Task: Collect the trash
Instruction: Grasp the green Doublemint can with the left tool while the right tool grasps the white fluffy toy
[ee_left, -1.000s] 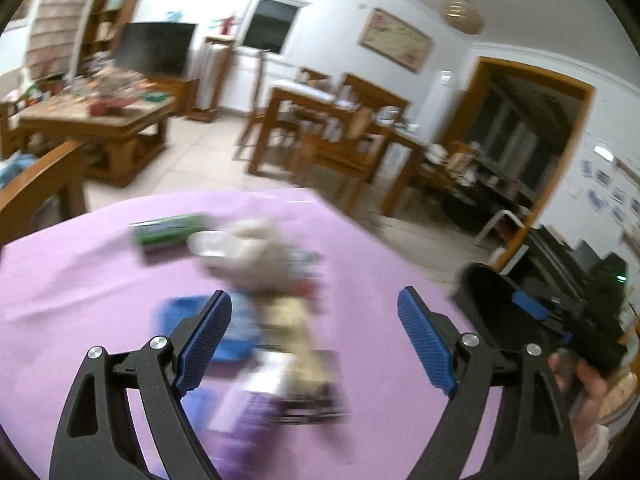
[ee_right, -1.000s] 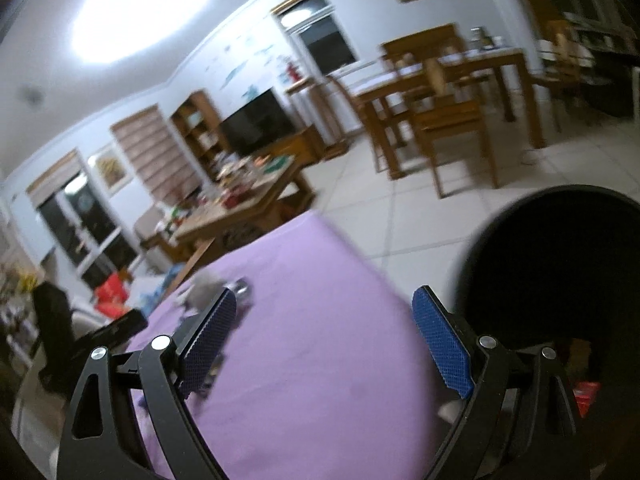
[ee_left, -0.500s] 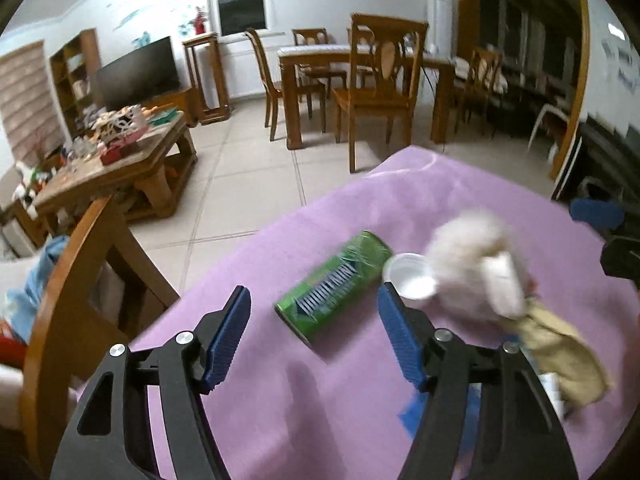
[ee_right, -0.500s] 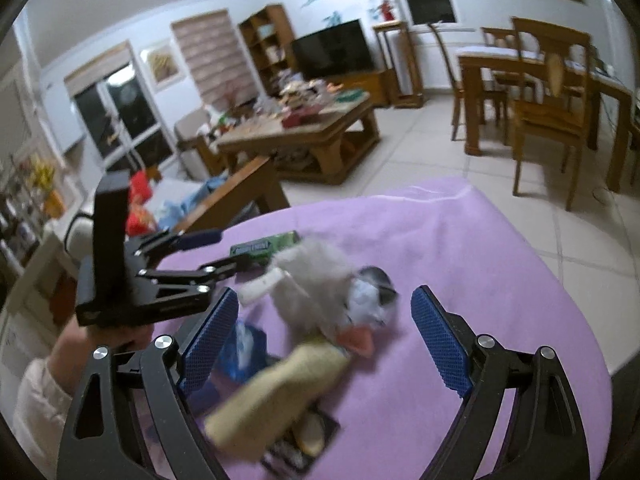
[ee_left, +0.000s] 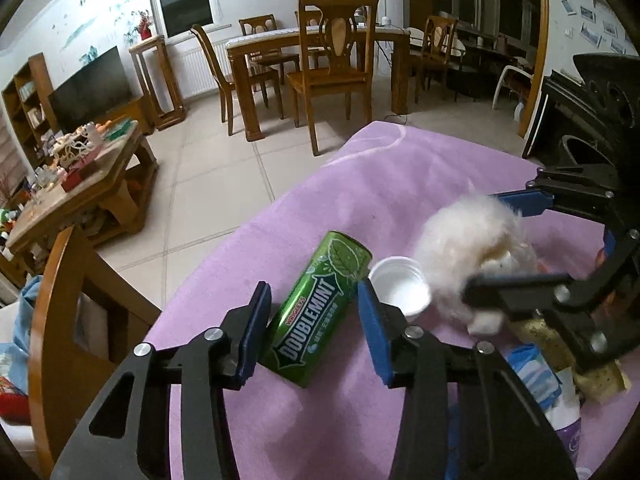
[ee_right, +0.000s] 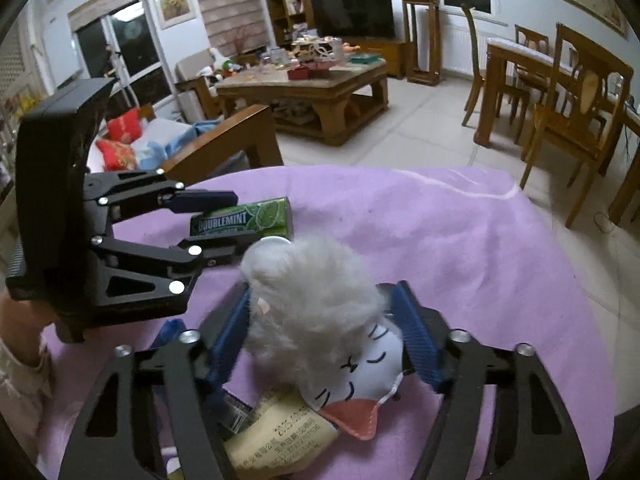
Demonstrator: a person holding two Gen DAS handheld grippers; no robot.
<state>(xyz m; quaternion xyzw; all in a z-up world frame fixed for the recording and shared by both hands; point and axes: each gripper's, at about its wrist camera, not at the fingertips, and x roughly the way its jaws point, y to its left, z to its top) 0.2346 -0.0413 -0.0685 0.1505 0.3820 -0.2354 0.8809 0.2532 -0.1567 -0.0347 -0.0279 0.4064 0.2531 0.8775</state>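
Note:
On the purple-clothed table lies a green Doublemint can on its side. My left gripper straddles it; the jaws are closing and both blue pads touch the can's sides. The same left gripper and can show in the right wrist view. A fluffy white plush toy with a cat face sits between the pads of my right gripper, whose jaws are closing and pressing into the fur. From the left wrist view, the right gripper reaches in around the toy.
A white cap lies between can and toy. A yellowish wrapper and a blue packet lie under and beside the toy. A wooden chair back stands at the table's left edge. A hand holds the left gripper.
The left gripper moved left to the green can and narrowed around it. The right gripper swung from the dark bin to the plush toy and narrowed on it.

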